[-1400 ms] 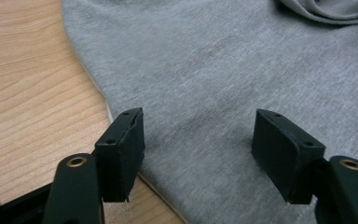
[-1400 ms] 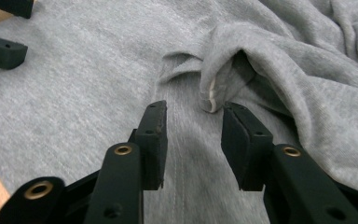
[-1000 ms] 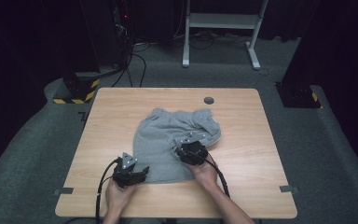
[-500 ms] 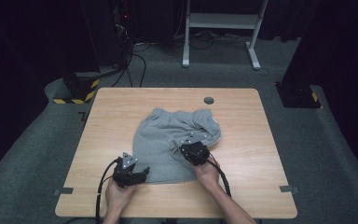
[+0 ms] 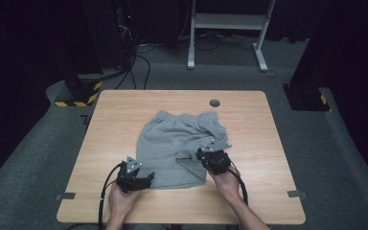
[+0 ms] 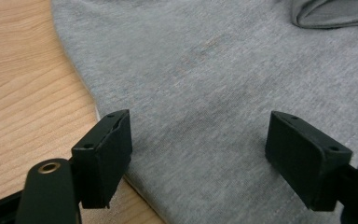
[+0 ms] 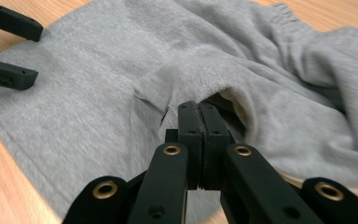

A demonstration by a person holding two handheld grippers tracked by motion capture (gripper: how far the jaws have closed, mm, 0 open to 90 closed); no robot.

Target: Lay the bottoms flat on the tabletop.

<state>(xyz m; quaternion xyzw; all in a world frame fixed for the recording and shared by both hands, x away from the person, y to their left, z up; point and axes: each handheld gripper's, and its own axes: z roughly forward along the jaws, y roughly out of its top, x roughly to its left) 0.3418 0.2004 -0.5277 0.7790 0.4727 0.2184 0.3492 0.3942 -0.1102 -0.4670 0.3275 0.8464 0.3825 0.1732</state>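
Shorts (image 5: 175, 143) hem lifted, right tool (image 7: 198, 112) clamped

Grey shorts' (image 6: 223, 79) far end beyond frame

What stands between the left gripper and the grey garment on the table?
Nothing visible does. The left gripper is open, its jaws just widened, directly over the near edge of the grey garment, with bare cloth lying between and beneath them. The right gripper is shut on a fold farther off.
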